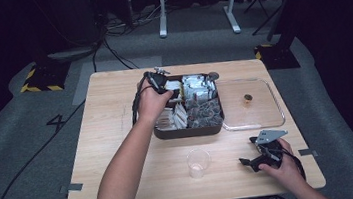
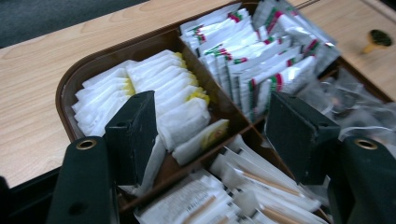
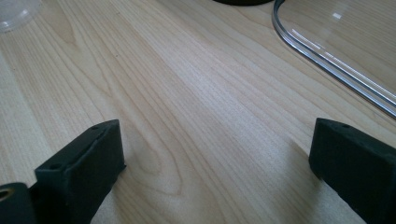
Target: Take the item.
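While packets (image 2: pixel 177 98) fill tray (image 2: pixel 70 88), cup (image 1: pixel 198 162) stands.

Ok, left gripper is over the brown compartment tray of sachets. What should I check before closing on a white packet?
1. Left gripper jaws open: ok.
2. White-and-yellow packets between the jaws: ok.
3. One packet isolated: cannot tell, they overlap.
4. Brown divided tray flat on the wooden table: ok.
5. Clear plastic cup upright, ready: ok.
6. Right gripper open, resting clear of the tray: ok.
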A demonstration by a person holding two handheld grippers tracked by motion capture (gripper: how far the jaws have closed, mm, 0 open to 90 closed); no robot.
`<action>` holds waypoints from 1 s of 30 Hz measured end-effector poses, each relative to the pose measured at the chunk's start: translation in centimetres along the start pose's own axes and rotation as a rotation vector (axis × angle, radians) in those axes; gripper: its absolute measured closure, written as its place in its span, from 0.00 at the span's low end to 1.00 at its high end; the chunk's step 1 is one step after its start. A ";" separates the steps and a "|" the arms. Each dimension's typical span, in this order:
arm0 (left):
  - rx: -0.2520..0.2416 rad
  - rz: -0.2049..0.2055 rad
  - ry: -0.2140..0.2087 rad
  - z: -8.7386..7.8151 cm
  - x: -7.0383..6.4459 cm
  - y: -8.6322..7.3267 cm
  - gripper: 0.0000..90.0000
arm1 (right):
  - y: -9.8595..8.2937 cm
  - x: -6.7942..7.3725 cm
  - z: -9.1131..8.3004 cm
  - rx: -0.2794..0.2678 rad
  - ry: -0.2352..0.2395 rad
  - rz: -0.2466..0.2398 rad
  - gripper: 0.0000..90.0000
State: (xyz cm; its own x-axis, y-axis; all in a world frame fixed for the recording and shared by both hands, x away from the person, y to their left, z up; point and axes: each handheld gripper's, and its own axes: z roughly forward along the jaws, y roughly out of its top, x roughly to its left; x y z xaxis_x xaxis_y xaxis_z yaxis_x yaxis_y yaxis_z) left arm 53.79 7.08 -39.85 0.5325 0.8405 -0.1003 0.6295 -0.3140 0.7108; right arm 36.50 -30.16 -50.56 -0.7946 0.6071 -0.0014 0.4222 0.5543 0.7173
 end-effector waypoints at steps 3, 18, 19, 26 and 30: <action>0.020 -0.015 -0.002 1.0 0.2 0.1 0.39 | 0.0 0.0 0.0 0.000 0.000 0.000 0.04; 0.144 -0.028 0.015 4.4 0.3 -0.1 0.51 | 0.0 0.0 0.0 0.000 0.000 -0.002 0.04; 0.155 -0.051 0.001 4.5 0.6 -0.1 0.52 | 0.0 0.0 0.0 0.001 0.000 -0.001 0.04; 0.203 -0.062 -0.005 5.3 1.0 -0.5 0.57 | 0.0 0.0 0.0 0.000 0.001 -0.003 0.04; 0.212 -0.062 -0.002 5.5 1.0 -0.5 0.60 | 0.0 0.0 0.0 0.000 0.002 -0.005 0.04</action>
State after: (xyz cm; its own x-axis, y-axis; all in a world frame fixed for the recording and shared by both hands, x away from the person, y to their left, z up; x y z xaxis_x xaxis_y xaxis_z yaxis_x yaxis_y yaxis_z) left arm 57.14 5.62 -44.11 0.4903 0.8601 -0.1406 0.7657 -0.3481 0.5408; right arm 36.54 -30.16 -50.57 -0.7976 0.6032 -0.0030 0.4187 0.5572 0.7171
